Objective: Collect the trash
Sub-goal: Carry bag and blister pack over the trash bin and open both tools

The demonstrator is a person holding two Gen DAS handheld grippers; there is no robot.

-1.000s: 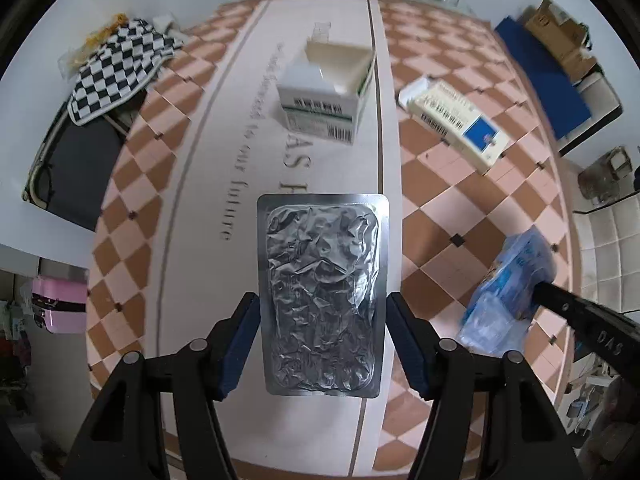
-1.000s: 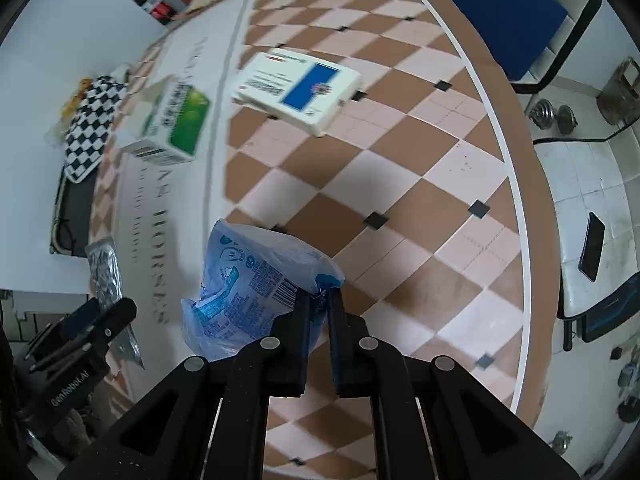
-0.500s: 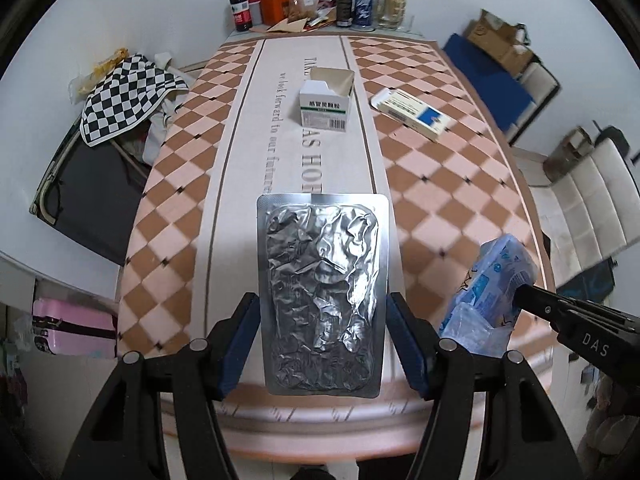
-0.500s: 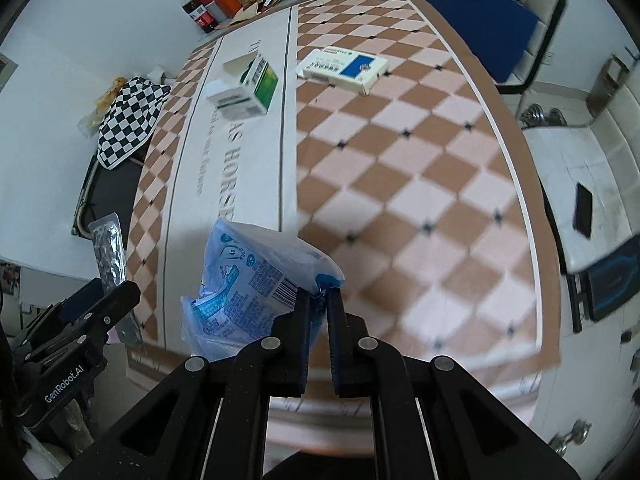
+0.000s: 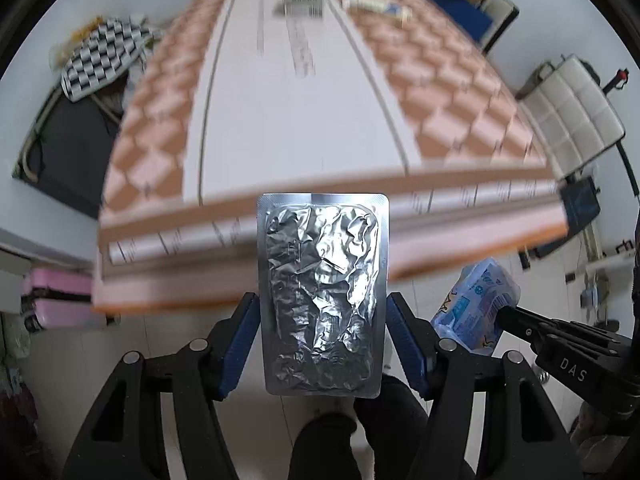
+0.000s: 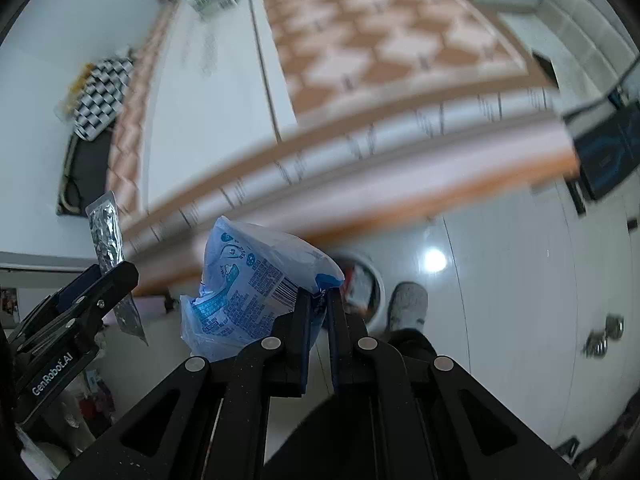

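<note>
At the centre of the left wrist view, a crumpled foil blister pack (image 5: pixel 323 300) is seen clamped by its long edges in the left tool (image 5: pixel 323 340), held clear of the checkered bench (image 5: pixel 304 120) and over the pale floor. At the lower right of the same frame, a blue plastic wrapper (image 5: pixel 474 312) is pinched by the right tool (image 6: pixel 318 308), whose jaws are pressed nearly together on a corner of the film. Two pieces of trash are thus judged collected and in transit. What appears to be a round bin (image 6: pixel 362 292), blurred, is visible on the floor just behind the wrapper in the right wrist view; the drop is judged not yet made. At the top of the left frame, a white carton (image 5: pixel 298 0) and a flat medicine box (image 5: pixel 376 4) are left lying on the bench, blurred, and are presumably still to be gathered.
</note>
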